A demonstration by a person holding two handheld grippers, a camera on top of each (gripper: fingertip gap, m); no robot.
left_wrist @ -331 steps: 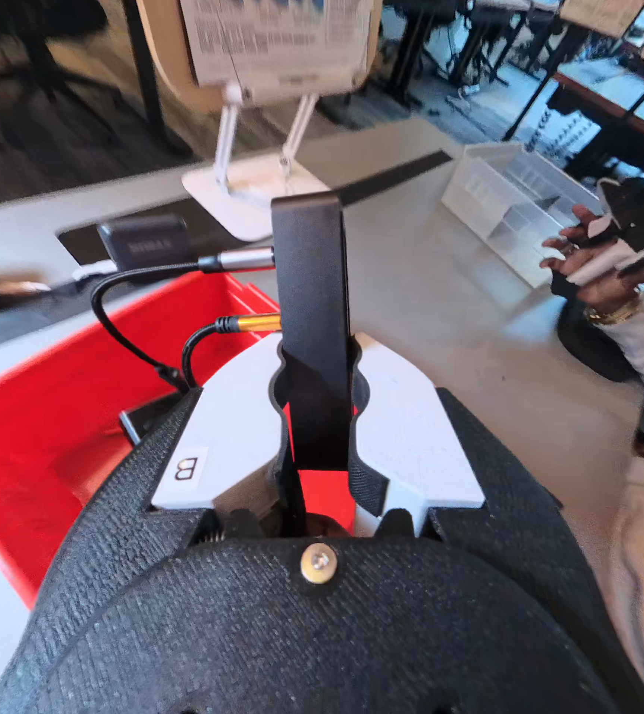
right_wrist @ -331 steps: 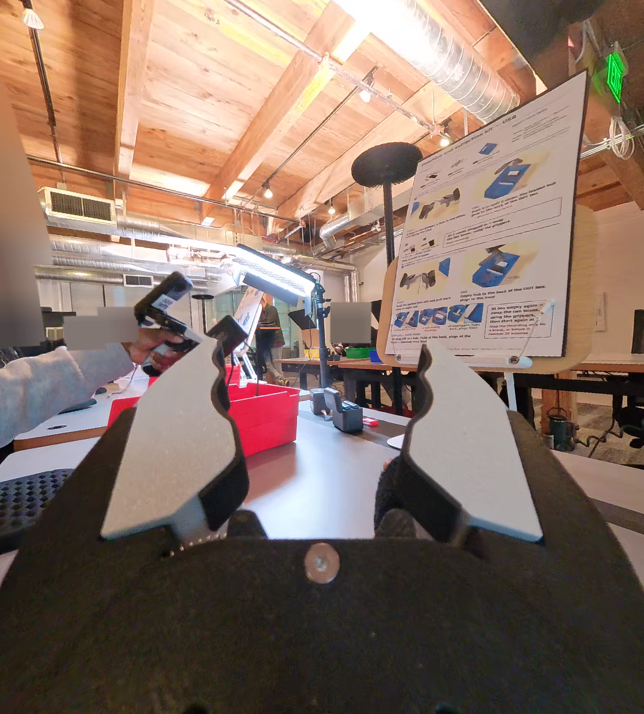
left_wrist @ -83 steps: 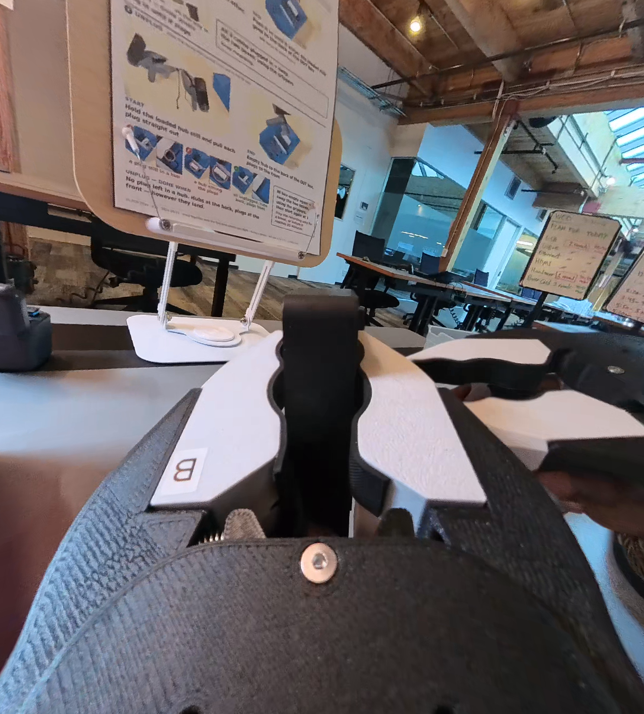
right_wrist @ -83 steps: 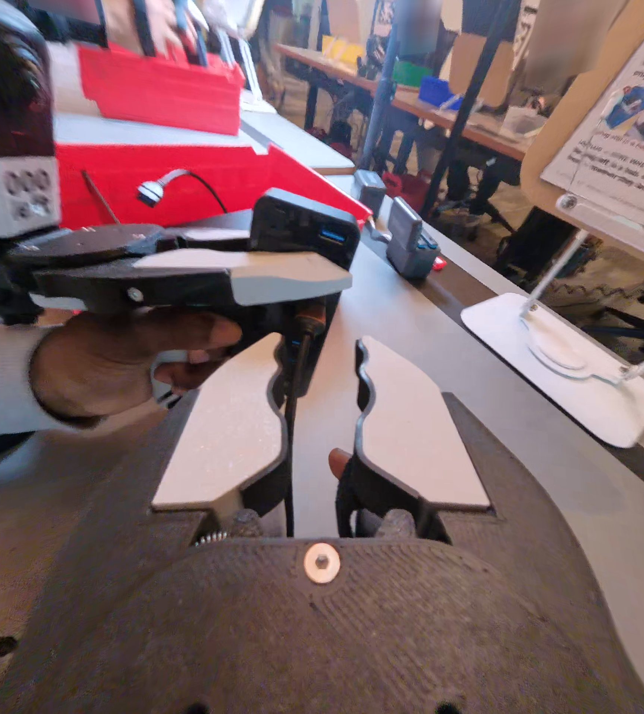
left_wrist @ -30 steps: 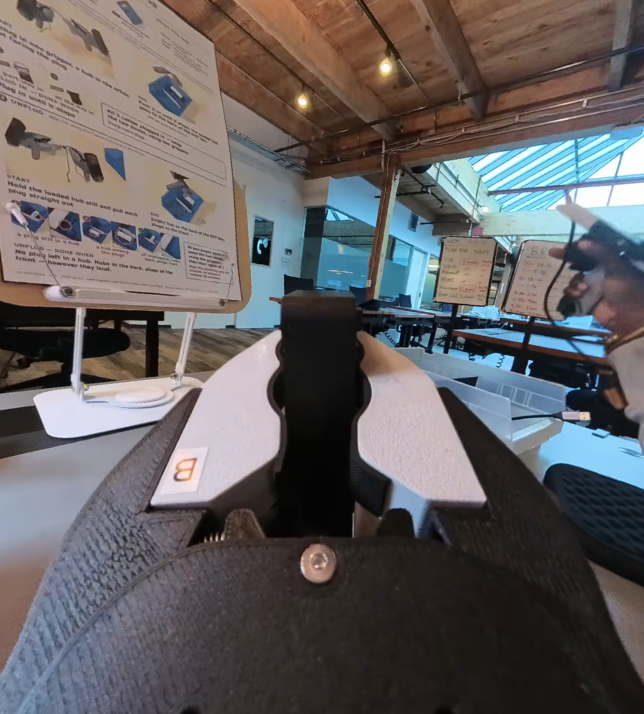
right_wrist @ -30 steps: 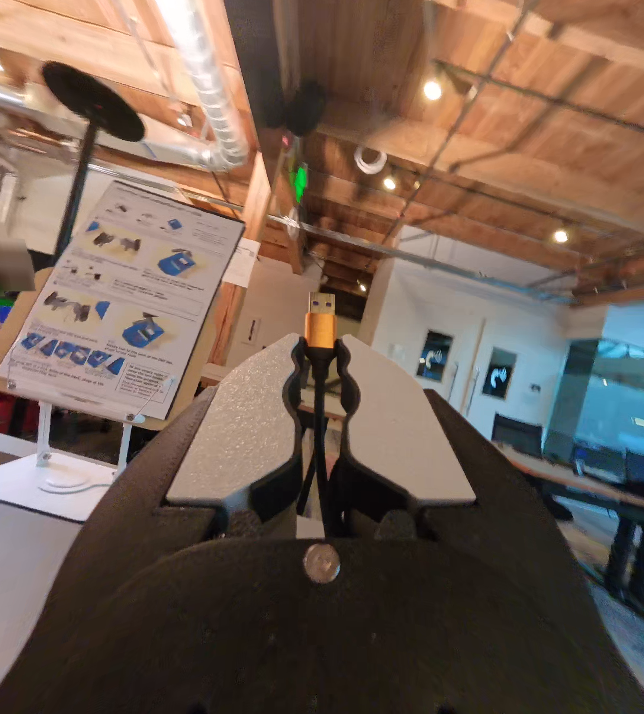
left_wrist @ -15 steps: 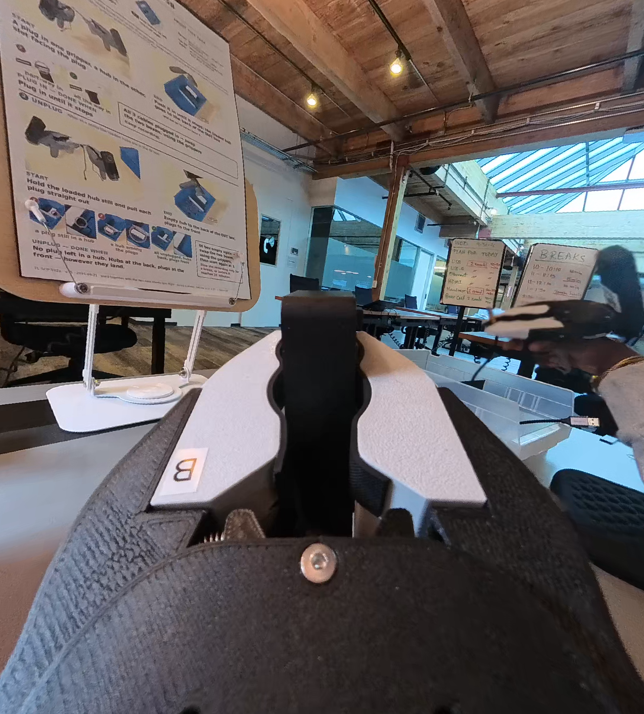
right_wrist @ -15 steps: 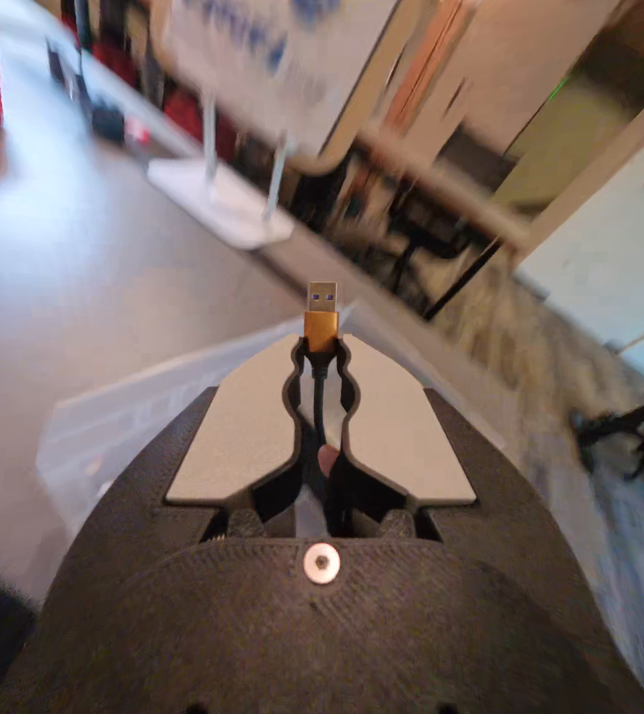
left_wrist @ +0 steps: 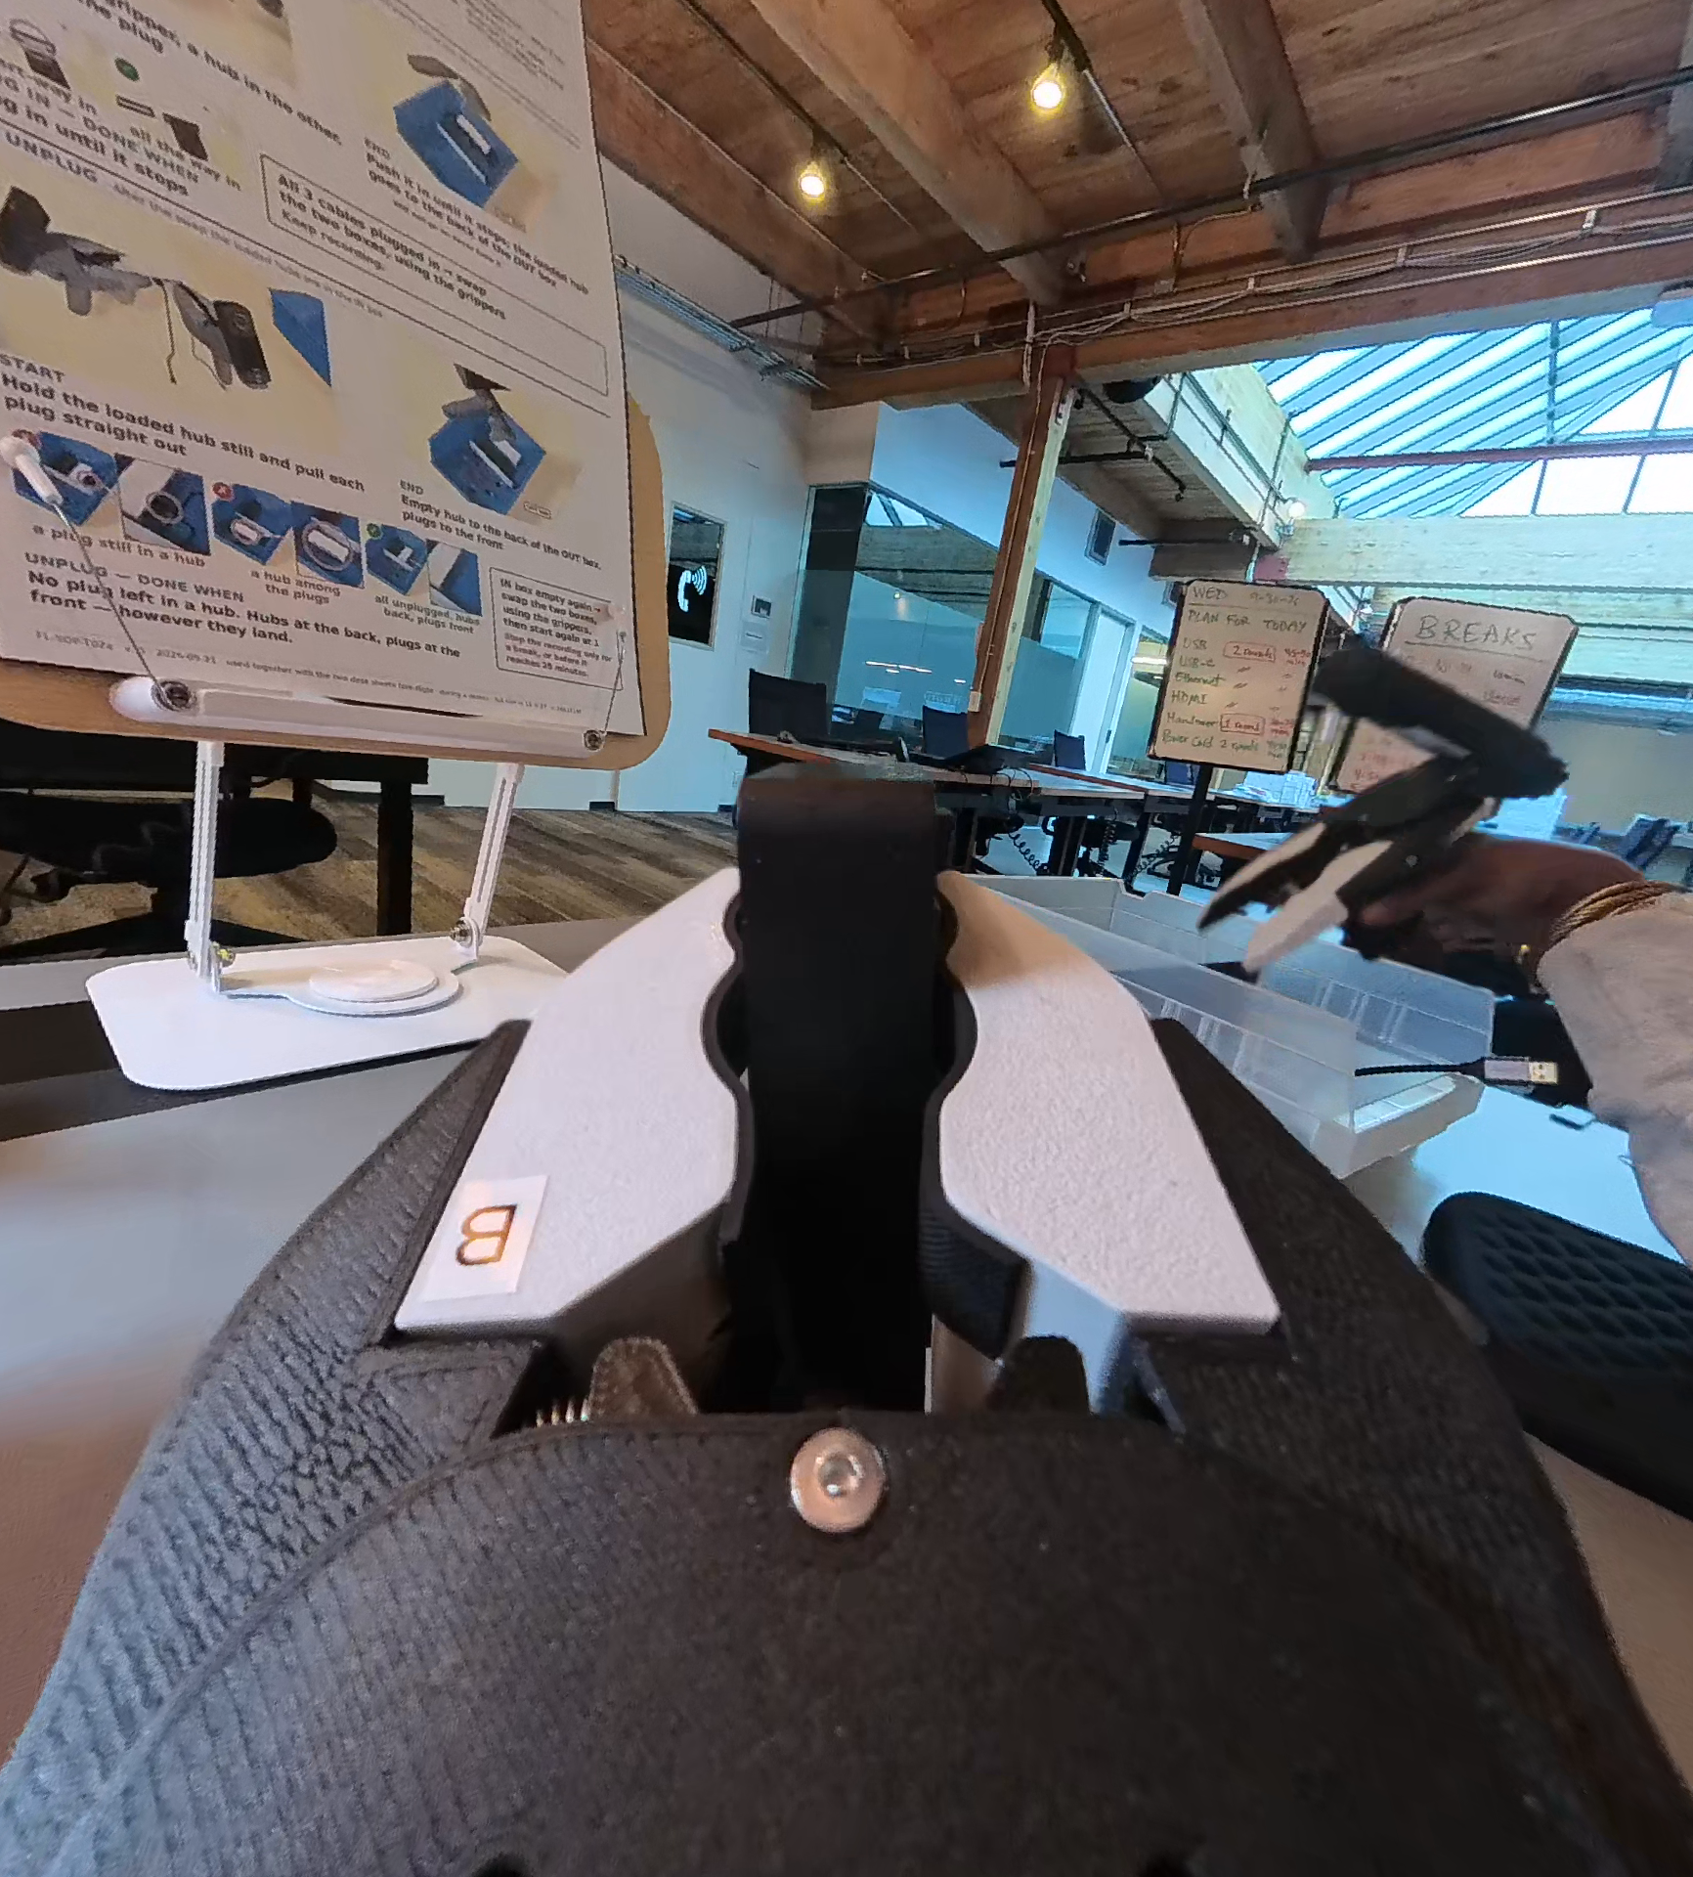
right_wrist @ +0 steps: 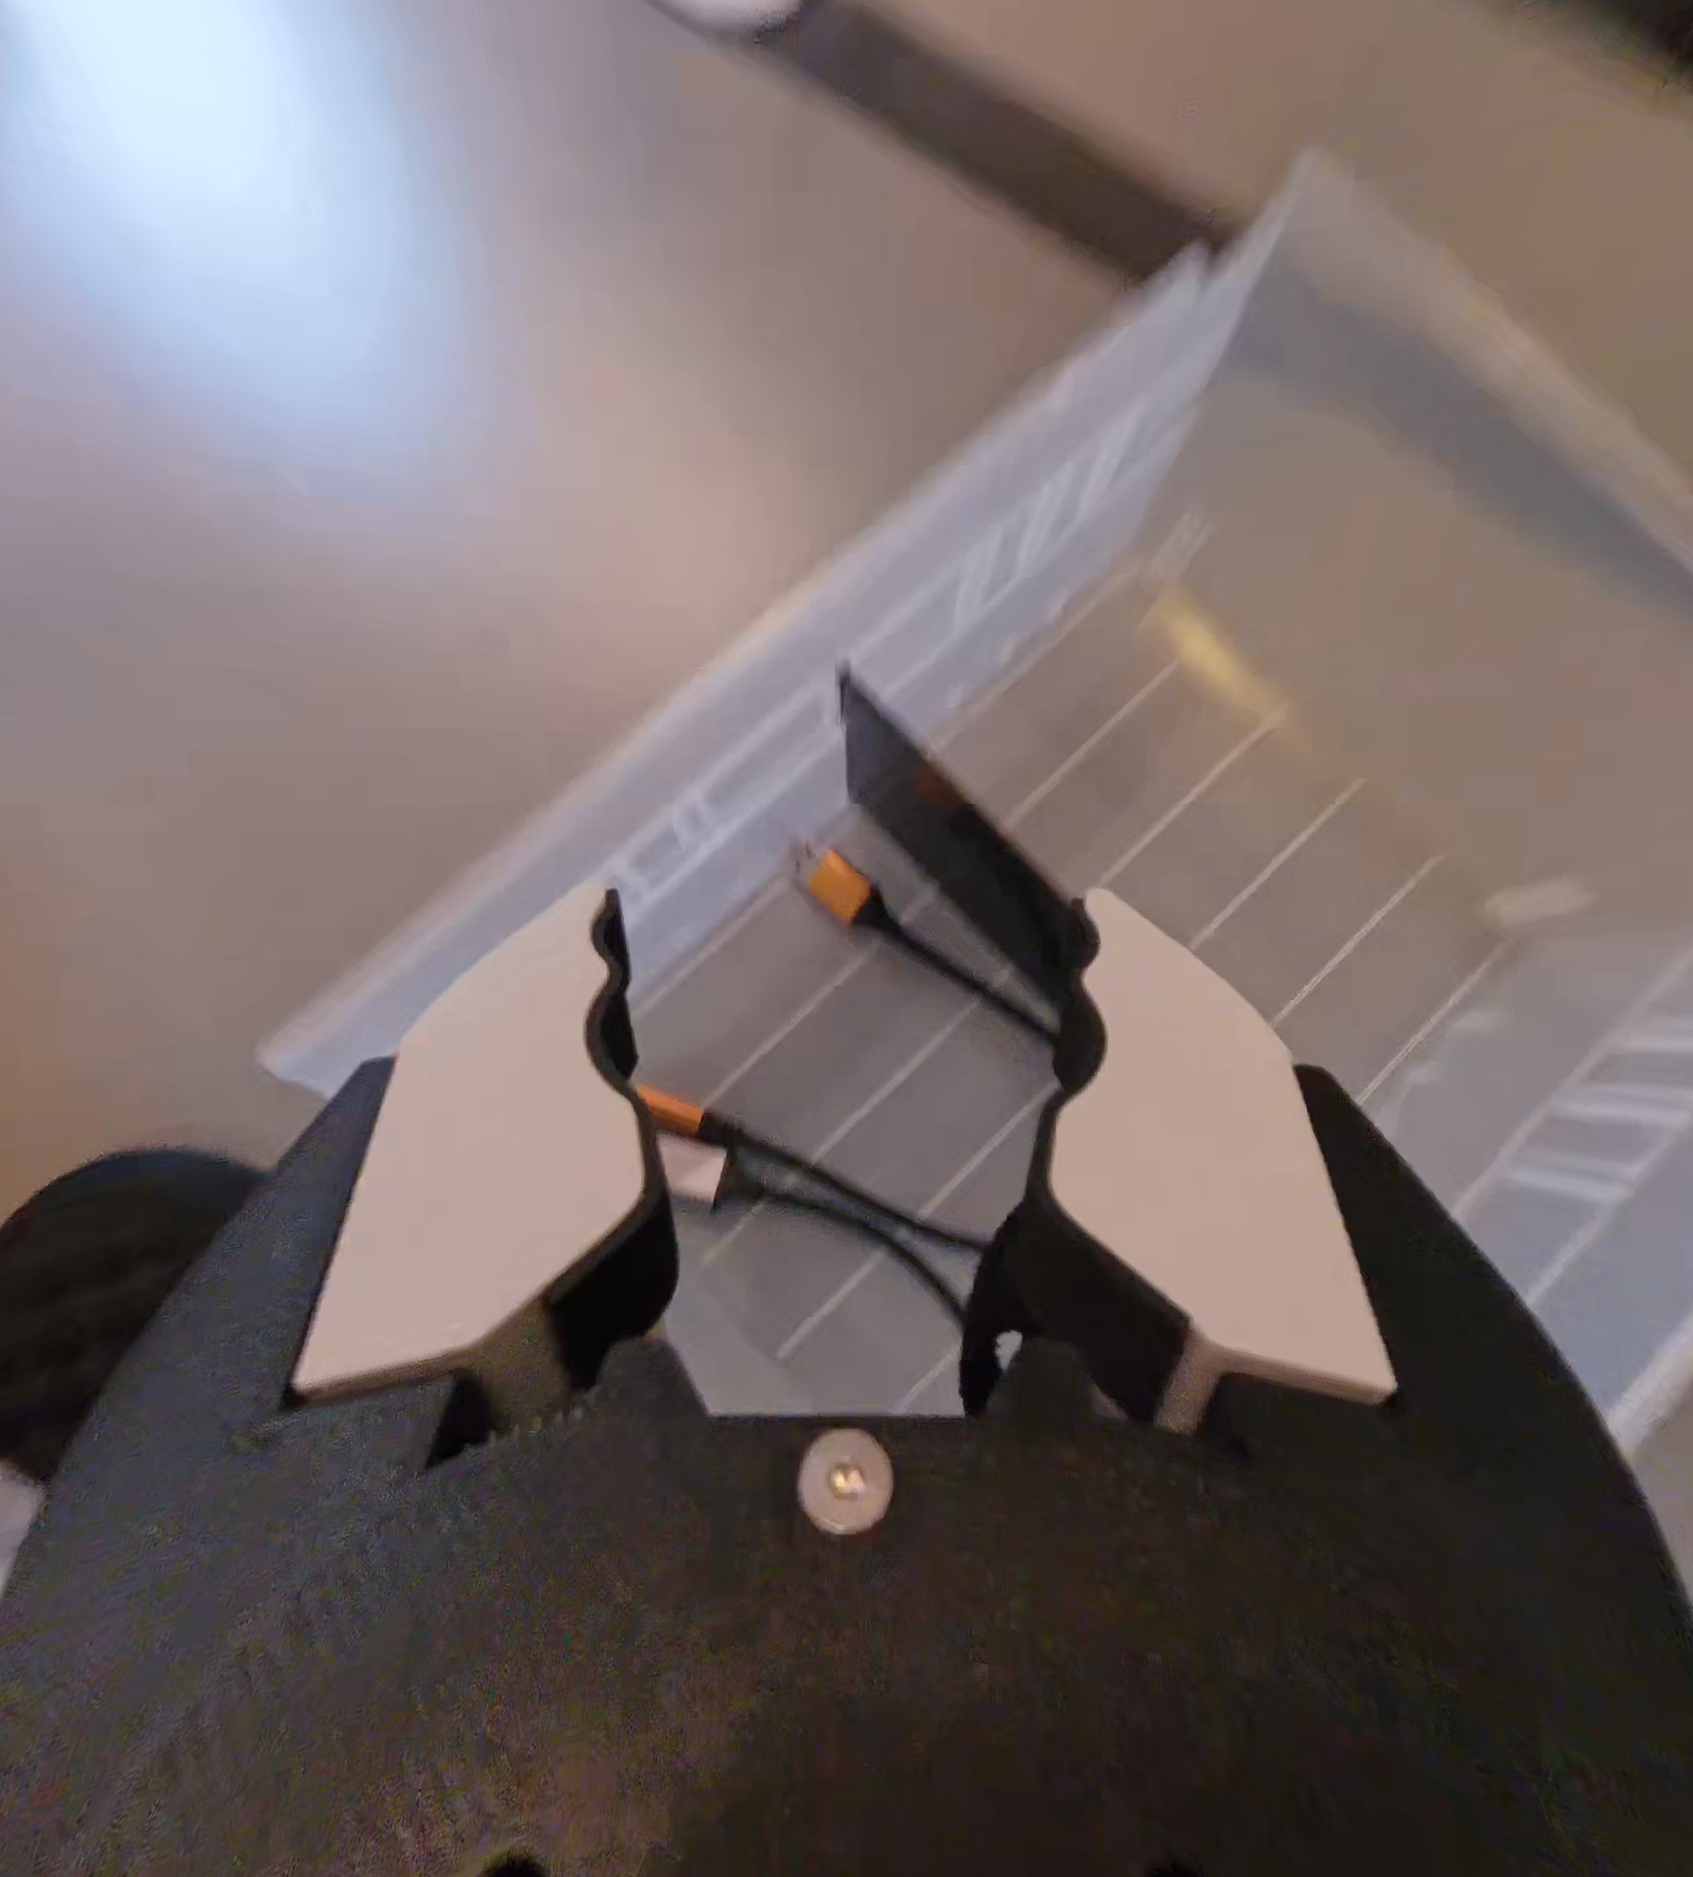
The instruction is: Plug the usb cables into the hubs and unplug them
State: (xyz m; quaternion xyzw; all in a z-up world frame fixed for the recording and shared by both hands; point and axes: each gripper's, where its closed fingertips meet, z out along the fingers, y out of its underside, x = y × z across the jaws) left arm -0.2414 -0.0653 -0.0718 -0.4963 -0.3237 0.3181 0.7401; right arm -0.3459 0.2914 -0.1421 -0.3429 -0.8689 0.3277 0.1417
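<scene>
**A:** Start on the left. What has the left gripper [left_wrist: 837,1026] got?

**B:** It's clenched on the black hub [left_wrist: 834,1016], which stands upright between its white fingers [left_wrist: 619,1097], above the grey table [left_wrist: 111,1270]. No plug shows in the hub from this side, so I'd hold it level and quiet.

**A:** And on the right?

**B:** The right gripper [right_wrist: 848,1026] hangs spread wide over the clear bin [right_wrist: 538,914], grasping nothing. An orange-collared USB plug [right_wrist: 834,886] lies loose in the bin beside a dark divider [right_wrist: 944,823]; a second plug [right_wrist: 675,1109] sits closer in. The view is blurred.

**A:** So the unplugged cable is dropped off?

**B:** Looks so. I'd lift straight up, keeping the fingers clear of the black leads [right_wrist: 944,975], so nothing is dragged out.
</scene>
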